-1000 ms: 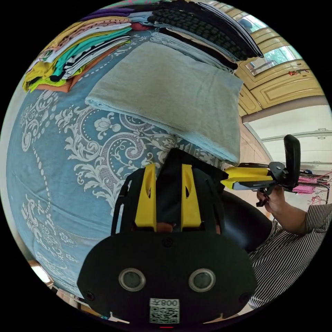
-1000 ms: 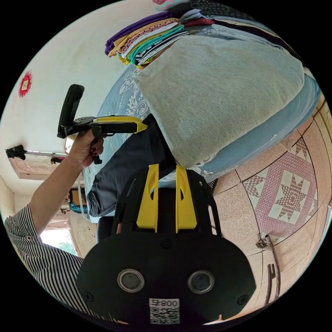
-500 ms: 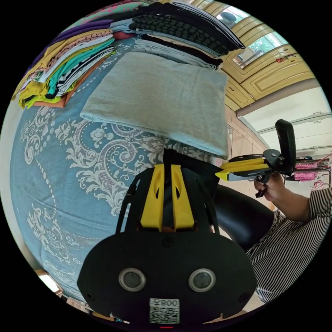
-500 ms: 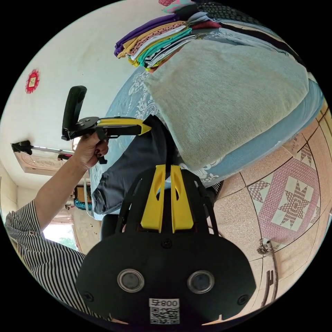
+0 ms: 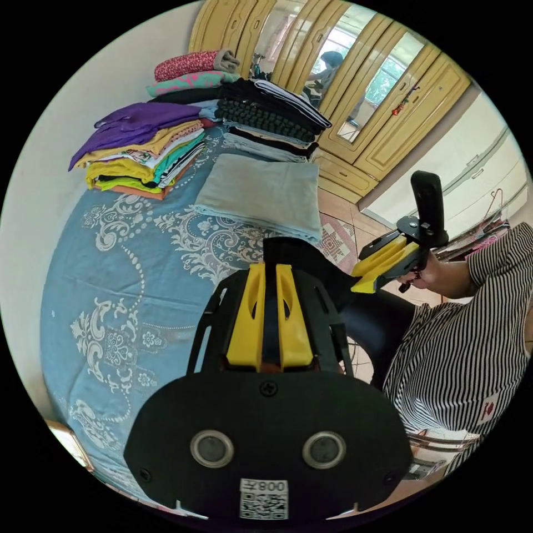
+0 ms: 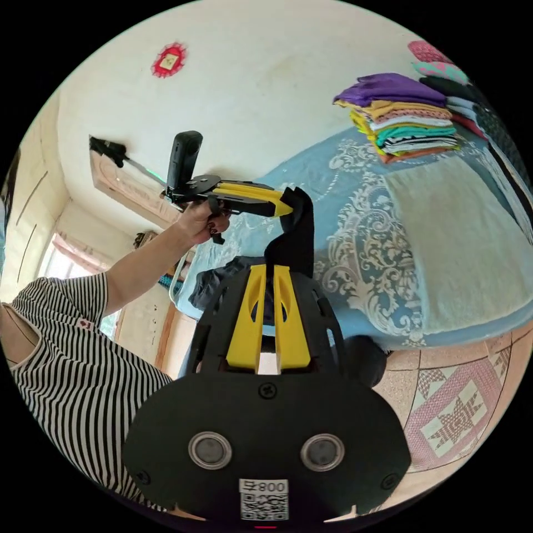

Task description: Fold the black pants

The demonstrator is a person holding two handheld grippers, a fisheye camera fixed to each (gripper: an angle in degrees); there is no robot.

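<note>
L gripper [image 5: 269,272]: yellow jaws nearly together, clamped on edge of black pants [image 5: 294,258]; also seen in right gripper view [image 6: 280,208], held by a hand [image 6: 200,219], tips pinching the fabric.
R gripper [image 6: 265,272]: jaws close together, clamped on same dark fabric; in left gripper view [image 5: 366,283] it bites the pants' far-right end.
Pants: stretched between both grippers, raised above near edge of bed [image 5: 111,288], rest hanging down.
Bed: blue cover w/ white scroll pattern.
Grey folded cloth [image 5: 261,194]: flat on bed, far side, beyond pants.
Colour stack [image 5: 141,152]: folded clothes, far left.
Dark stack [image 5: 266,119]: just right of colour stack.
Person: striped shirt [image 5: 461,361], right of bed.
Wardrobe [image 5: 383,111]: yellow, far right.
</note>
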